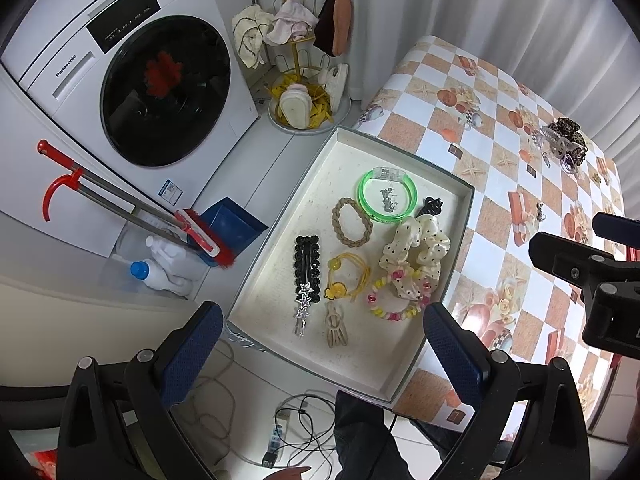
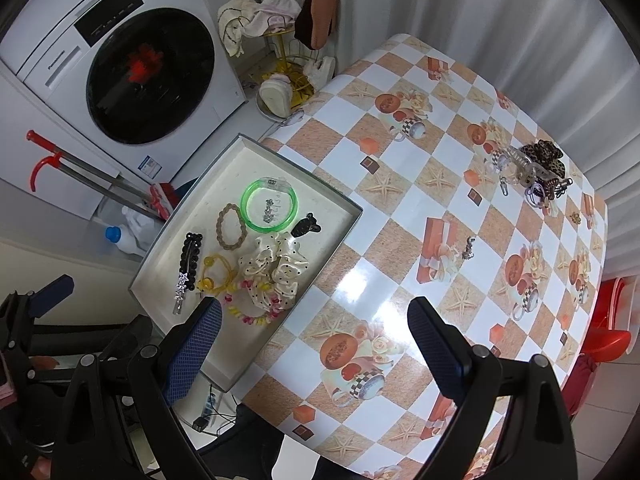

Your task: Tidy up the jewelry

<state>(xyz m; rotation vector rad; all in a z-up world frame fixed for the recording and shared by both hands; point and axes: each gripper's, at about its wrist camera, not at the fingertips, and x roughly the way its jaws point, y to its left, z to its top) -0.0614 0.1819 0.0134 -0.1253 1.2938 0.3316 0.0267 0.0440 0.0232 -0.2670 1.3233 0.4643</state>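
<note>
White tray [image 1: 436,176] sat at the table [image 2: 400,208] edge – bangle [image 1: 387,196], scrunchie [image 1: 416,252], hair ties and clips lay inside. More pieces [image 2: 536,172] lay far across the table. Left gripper [image 1: 322,346] and right gripper [image 2: 314,344] – both wide open, holding nothing.

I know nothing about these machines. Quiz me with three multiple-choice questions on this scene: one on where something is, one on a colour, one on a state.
1. Where does the leopard scrunchie lie?
A. in the tray
B. on the tablecloth, far corner
C. on the floor

2. What colour is the bangle in the tray?
A. green
B. red
C. blue

3. How do the right tongs stand?
A. shut on a clip
B. shut, empty
C. open, empty

Answers:
1 B: it sits among loose pieces on the checked tablecloth, outside the tray.
2 A: a translucent green ring.
3 C: the fingers are spread wide with nothing between them.
</note>
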